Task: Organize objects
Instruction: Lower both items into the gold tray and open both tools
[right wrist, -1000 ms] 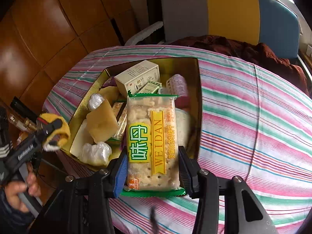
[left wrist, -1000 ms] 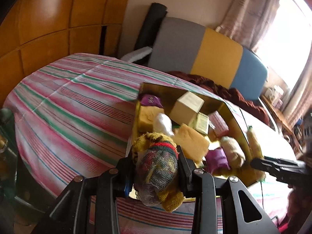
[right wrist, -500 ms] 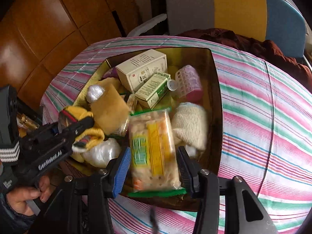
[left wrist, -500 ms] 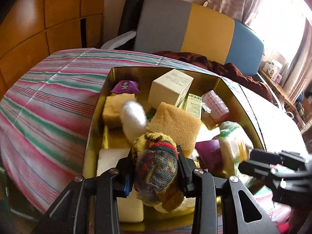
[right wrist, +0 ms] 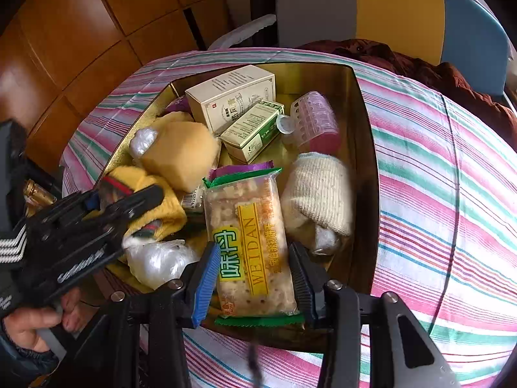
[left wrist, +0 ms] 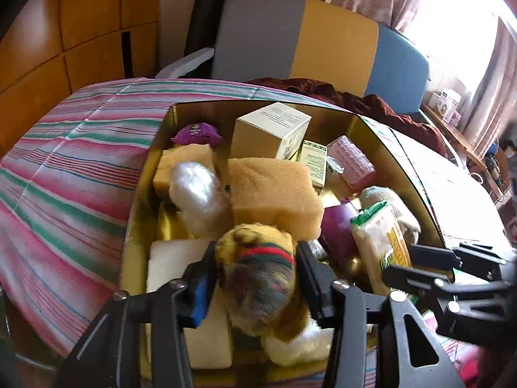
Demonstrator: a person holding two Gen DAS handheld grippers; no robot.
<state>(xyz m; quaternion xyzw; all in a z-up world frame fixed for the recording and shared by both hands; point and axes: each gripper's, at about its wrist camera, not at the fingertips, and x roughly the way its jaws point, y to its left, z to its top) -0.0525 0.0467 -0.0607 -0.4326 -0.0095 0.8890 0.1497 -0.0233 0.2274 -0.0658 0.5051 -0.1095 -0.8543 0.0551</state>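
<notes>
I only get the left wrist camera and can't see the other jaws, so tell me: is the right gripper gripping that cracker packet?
Observer: Yes. The right gripper has both pads of its closing jaws on the cracker packet, low in the gold box.
Operator: What does its label say?
Observer: WEIDAN, on a yellow band.
Operator: Anything outside the box near my left gripper?
Observer: What looks like a gold-capped bottle, just behind the left gripper, whose opening jaws flank the yellow sock.
</notes>
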